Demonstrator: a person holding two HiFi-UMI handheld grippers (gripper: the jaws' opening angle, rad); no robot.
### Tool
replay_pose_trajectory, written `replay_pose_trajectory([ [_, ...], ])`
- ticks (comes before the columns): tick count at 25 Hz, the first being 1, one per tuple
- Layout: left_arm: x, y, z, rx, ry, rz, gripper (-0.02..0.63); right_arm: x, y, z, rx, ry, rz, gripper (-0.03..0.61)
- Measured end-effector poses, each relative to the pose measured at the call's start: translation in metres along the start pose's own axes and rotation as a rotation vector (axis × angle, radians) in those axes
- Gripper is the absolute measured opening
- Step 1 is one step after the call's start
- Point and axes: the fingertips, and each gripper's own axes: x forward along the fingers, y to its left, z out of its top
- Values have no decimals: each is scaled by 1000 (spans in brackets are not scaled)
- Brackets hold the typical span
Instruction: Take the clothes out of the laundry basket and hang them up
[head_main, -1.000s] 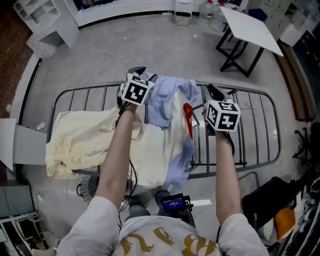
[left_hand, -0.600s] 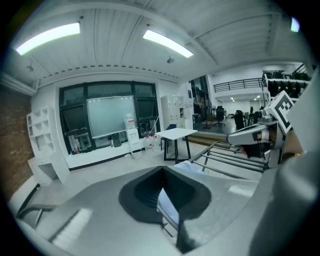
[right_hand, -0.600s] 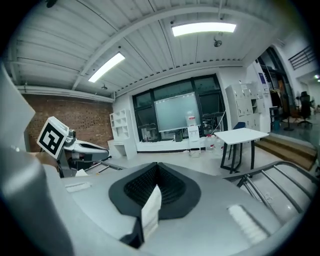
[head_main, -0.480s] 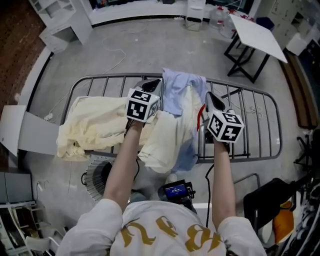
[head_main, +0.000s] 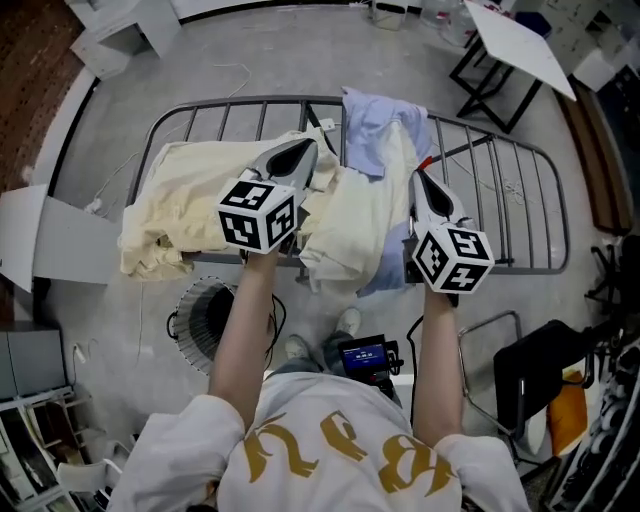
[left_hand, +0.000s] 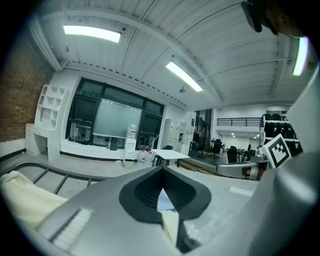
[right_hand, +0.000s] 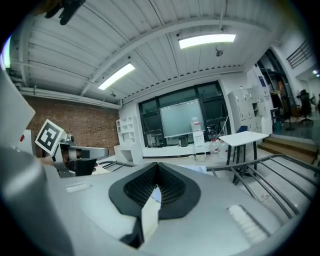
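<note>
Concrete floor, drying rack (head_main: 500, 190): shirt (head_main: 365, 215) draped across, soft, light, limp; my left gripper (head_main: 303, 150) and right gripper (head_main: 420, 180) clamp its edges.

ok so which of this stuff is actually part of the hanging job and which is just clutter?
Job:
left claw and right claw, both shut on the blue and cream garment
drying rack
cream garment, already draped on the rack

Lying about:
white table
white shelf unit
</note>
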Motion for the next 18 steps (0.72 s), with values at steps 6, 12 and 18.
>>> replay_pose_trajectory([
  [6,-59,2,-29,-19,17,4,5,-33,37,-20,11,4,-43,26],
  [12,-96,13,-50,-33,41,34,5,-49,68,-25,48,-13,-48,26],
  [18,-114,20,-57,-51,45,49,5,-52,80,-27,47,-15,-46,26],
])
